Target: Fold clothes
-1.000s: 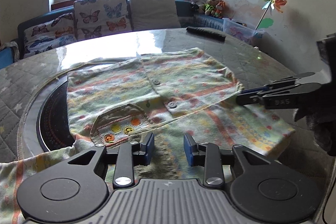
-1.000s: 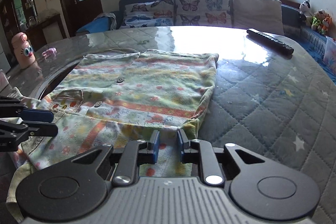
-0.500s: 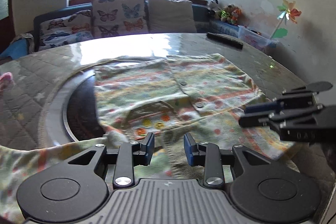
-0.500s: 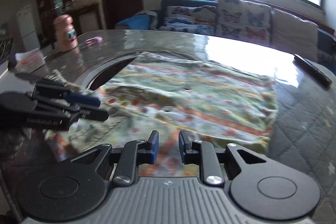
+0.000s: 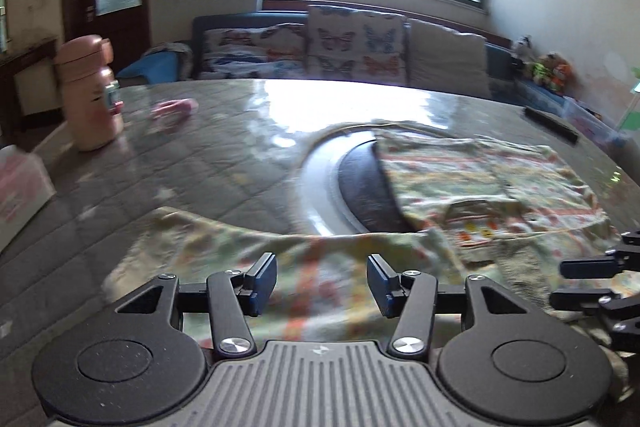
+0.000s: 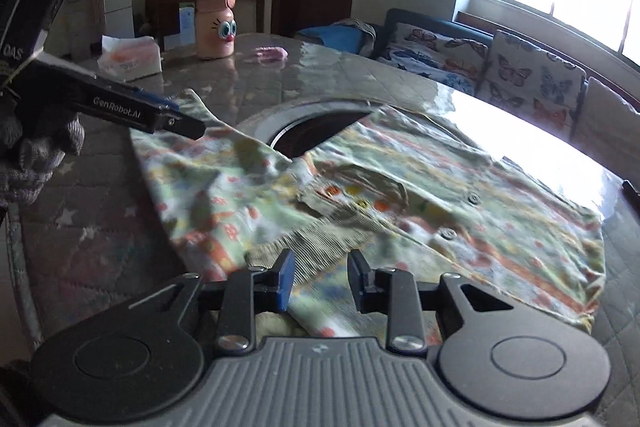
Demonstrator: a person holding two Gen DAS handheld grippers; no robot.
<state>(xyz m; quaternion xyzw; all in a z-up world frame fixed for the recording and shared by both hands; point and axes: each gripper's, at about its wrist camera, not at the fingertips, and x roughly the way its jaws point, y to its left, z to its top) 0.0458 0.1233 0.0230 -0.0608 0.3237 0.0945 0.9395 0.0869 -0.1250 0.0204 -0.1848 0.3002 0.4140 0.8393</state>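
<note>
Shirt (image 6: pixel 400 187) lies flat at table's (image 5: pixel 200 163) near edge, left sleeve (image 5: pixel 224 247) spread out. My left gripper (image 5: pixel 322 281) and right gripper (image 6: pixel 320 281): both agape, empty. Judgement: pinch sleeve's 2 corners, fold inward, keep low.

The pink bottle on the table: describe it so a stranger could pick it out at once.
Start at the big round quilted table with the patterned shirt spread on it. On its far side, toward the dark door, stands the pink bottle, upright beside a tissue pack. Only it has cartoon eyes and a capped lid.
</note>
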